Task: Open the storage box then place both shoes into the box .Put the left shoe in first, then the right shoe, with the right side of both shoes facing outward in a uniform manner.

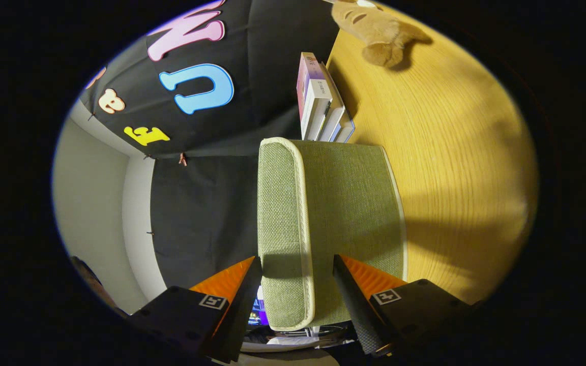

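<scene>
- Gripper (297,277) stood with fingers spread, not clamped.
- Box (323,223) lid edge lay between them, running to 12 o'clock.
- Books (321,101) stood beyond, toy (374,30) at 1 o'clock.

Green fabric storage box (344,203) (cream-piped lid (284,229)) sits on the wooden tabletop, lid closed.

The plush toy (374,30) on the wooden table (456,152) is cut off at its top, and the green box (328,223) hides its own inside.
</scene>
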